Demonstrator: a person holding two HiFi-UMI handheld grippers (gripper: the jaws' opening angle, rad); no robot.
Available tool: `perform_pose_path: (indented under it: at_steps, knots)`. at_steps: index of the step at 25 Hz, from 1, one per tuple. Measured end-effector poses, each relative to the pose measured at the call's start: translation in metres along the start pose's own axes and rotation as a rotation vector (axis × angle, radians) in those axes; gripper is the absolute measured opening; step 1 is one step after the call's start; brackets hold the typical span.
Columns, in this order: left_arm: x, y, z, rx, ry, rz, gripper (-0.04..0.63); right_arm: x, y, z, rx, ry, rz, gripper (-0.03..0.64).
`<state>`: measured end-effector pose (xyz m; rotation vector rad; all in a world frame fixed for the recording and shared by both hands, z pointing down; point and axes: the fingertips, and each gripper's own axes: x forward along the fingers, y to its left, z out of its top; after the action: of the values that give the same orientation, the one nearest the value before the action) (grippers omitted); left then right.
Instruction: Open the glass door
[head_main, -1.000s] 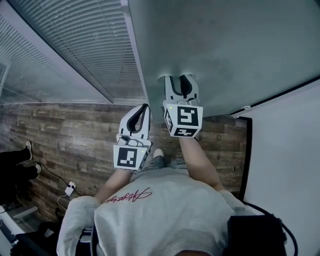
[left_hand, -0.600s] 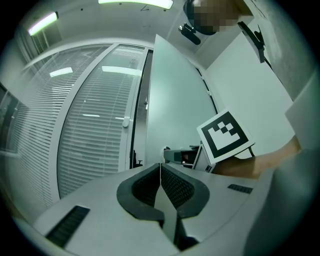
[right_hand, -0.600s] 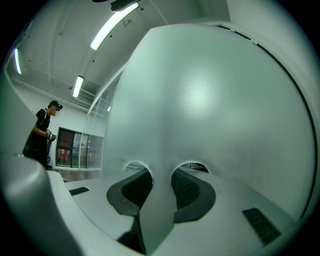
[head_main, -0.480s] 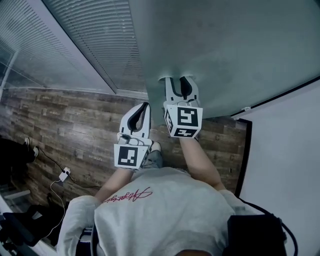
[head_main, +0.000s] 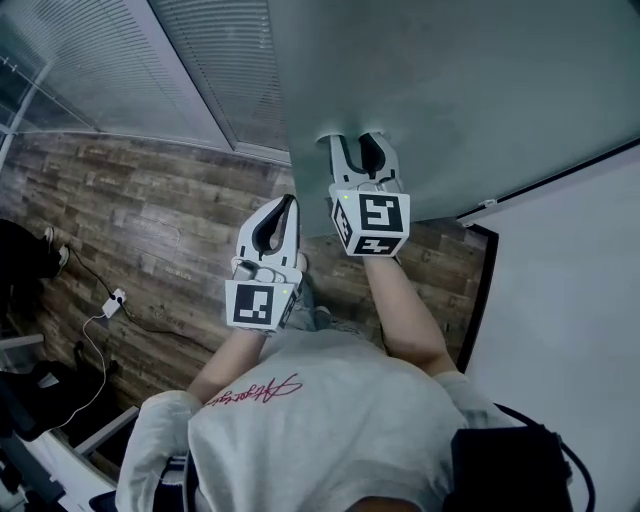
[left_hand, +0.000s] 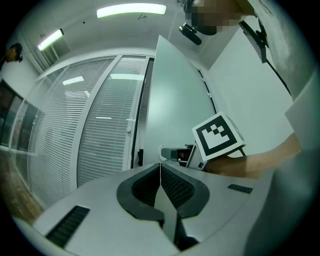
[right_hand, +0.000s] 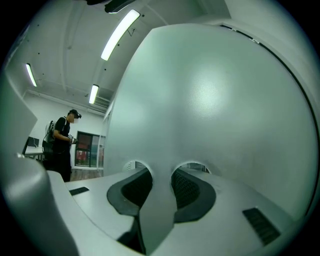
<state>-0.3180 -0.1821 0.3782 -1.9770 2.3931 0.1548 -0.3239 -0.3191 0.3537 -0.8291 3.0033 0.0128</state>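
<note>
Right up against the frosted glass door (head_main: 450, 90), upright and filling the top of the head view, its near edge beside the slatted glass wall (head_main: 130, 70). Right gripper (head_main: 361, 142) level, claw released and spread, 2 tips touching the pane's face, nothing caught between. Mirrored tips showing in the glass in the right gripper view. Left gripper (head_main: 286, 204) just beside it, lower left, claw clenched on nothing, near the door's edge; contact there impossible to tell. Below, wood-plank floor (head_main: 160, 220), a white adapter (head_main: 112, 301) on its cable at the left. White wall (head_main: 570, 300) off to the right. Far off in the right gripper view, a person (right_hand: 61, 145) standing.
</note>
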Motion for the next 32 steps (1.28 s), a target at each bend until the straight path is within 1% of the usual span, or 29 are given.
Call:
perform_pose_path:
  at_steps: [8,11,14,17,19,24,27,30,32]
  knots:
    - [-0.049,-0.04,0.015,0.021,-0.025,-0.014,0.017,-0.061,0.015,0.0,-0.005,0.008,0.066,0.124]
    - [-0.07,-0.052,0.014,0.016,-0.02,-0.037,0.017,-0.082,0.02,0.0,-0.006,0.011,0.092,0.124]
    - [-0.097,-0.065,0.014,0.026,-0.016,-0.066,0.017,-0.104,0.026,0.001,-0.008,0.017,0.111,0.124]
    - [-0.122,-0.08,0.015,0.015,-0.017,-0.087,0.018,-0.131,0.026,0.003,-0.008,0.005,0.17,0.124]
    - [-0.137,-0.092,0.015,0.017,-0.016,-0.115,0.017,-0.15,0.025,0.004,-0.005,-0.003,0.21,0.124]
    - [-0.156,-0.13,0.021,0.013,-0.013,-0.199,0.017,-0.195,0.026,0.007,-0.003,-0.006,0.274,0.124]
    - [-0.171,-0.164,0.025,0.025,-0.014,-0.263,0.018,-0.23,0.028,0.006,-0.003,-0.03,0.334,0.124]
    - [-0.183,-0.201,0.025,0.037,-0.012,-0.315,0.017,-0.261,0.024,0.004,0.001,-0.028,0.36,0.124]
    - [-0.193,-0.224,0.024,0.041,-0.014,-0.335,0.018,-0.279,0.023,0.005,-0.002,-0.022,0.377,0.124]
